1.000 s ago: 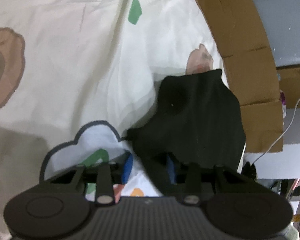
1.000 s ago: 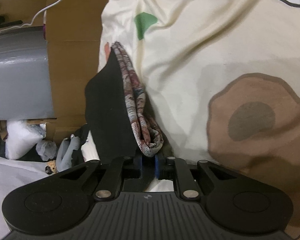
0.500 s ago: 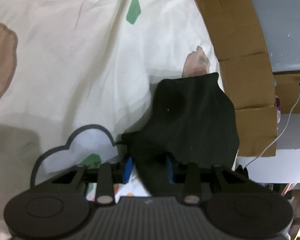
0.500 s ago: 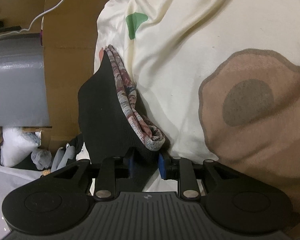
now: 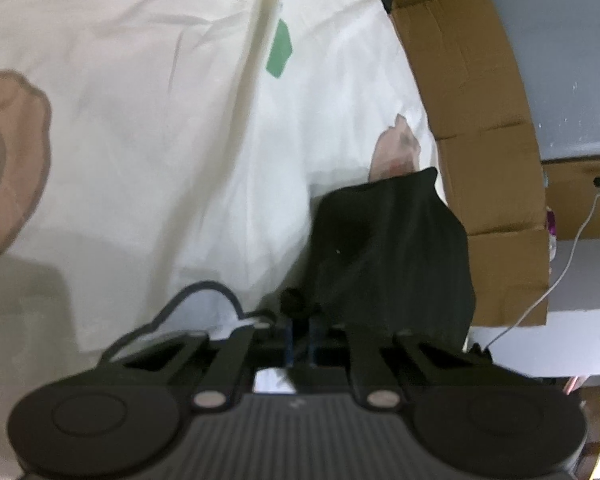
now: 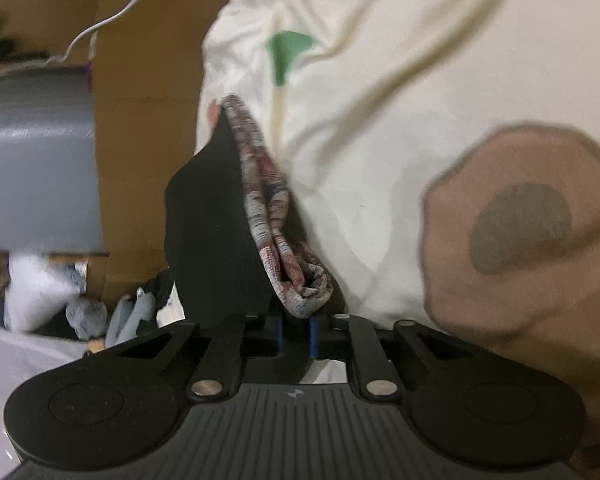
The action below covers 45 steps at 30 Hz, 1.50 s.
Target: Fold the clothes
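Right wrist: black garment (image 6: pixel 216 236) (red-patterned waistband (image 6: pixel 276 232)) bunched; both jaws clenched on its corners.

Black garment (image 5: pixel 392 256) showing as matt, finely ribbed knit cloth; patterned waistband (image 6: pixel 272 216) looking like coarser woven fabric, red and grey. Cream bedsheet (image 5: pixel 160 120) lying as soft, creased matt cotton with printed patches. Cardboard (image 5: pixel 472 92) standing brown, dull, papery. Left gripper (image 5: pixel 299 338) and right gripper (image 6: pixel 296 334) appearing as matt black ridged plastic, metal pins glinting.
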Motion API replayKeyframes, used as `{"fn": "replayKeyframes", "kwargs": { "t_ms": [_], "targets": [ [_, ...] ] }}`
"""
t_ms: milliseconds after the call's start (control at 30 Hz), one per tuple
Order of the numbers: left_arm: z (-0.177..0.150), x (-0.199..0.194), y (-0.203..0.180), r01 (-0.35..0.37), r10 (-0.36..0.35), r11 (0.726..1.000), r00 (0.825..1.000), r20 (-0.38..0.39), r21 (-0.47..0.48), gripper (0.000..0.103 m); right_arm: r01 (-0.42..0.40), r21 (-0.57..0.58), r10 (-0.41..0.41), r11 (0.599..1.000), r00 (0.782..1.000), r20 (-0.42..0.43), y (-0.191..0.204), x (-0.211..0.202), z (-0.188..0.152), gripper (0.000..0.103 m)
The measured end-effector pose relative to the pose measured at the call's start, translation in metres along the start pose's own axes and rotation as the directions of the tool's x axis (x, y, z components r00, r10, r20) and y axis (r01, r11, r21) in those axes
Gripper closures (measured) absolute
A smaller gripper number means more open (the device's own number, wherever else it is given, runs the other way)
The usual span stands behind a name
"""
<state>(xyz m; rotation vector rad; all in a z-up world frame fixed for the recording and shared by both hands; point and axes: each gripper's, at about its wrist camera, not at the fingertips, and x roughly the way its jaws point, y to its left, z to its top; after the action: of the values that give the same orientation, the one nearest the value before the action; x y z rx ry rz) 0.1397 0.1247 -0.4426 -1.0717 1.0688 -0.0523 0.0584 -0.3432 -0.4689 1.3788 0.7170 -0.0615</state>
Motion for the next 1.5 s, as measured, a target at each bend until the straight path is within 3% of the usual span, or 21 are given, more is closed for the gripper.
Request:
{"fn": "replayKeyframes", "kwargs": {
  "t_ms": [133, 367, 733, 1000, 1200, 1433, 1500],
  "targets": [
    [0.002, -0.012, -0.017, -0.043, 0.043, 0.996, 0.999, 0.001, 0.078, 0.098, -0.016, -0.042, 0.016, 0.999, 1.000, -0.007, 0.017, -0.008, -0.002, 0.095],
    [0.002, -0.043, -0.034, -0.055, 0.053, 0.988, 0.998, 0.015, 0.147, 0.099, -0.040, -0.051, 0.038, 0.998, 0.998, -0.052, 0.026, -0.017, -0.007, 0.096],
    [-0.022, -0.081, -0.033, -0.119, 0.131, 0.973, 0.990, -0.046, 0.197, 0.099, 0.018, -0.105, -0.032, 0.994, 0.990, -0.134, 0.029, -0.038, -0.010, 0.096],
    [-0.028, -0.097, -0.023, -0.203, 0.242, 0.937, 0.964, -0.108, 0.286, 0.099, 0.049, -0.157, -0.077, 0.986, 0.982, -0.175, 0.031, -0.039, -0.027, 0.096],
    [-0.037, -0.097, -0.032, -0.216, 0.284, 0.917, 0.944, -0.166, 0.336, 0.099, 0.071, -0.205, -0.099, 0.976, 0.986, -0.131, 0.045, -0.048, -0.016, 0.096],
    [-0.068, -0.078, -0.047, -0.175, 0.331, 0.874, 0.897, -0.292, 0.454, 0.099, 0.100, -0.213, -0.115, 0.972, 0.992, -0.060, 0.060, -0.057, 0.012, 0.097],
    [-0.076, -0.070, -0.053, -0.149, 0.348, 0.848, 0.880, -0.324, 0.509, 0.099, 0.103, -0.222, -0.116, 0.969, 0.992, -0.048, 0.063, -0.057, 0.018, 0.097]
  ]
}}
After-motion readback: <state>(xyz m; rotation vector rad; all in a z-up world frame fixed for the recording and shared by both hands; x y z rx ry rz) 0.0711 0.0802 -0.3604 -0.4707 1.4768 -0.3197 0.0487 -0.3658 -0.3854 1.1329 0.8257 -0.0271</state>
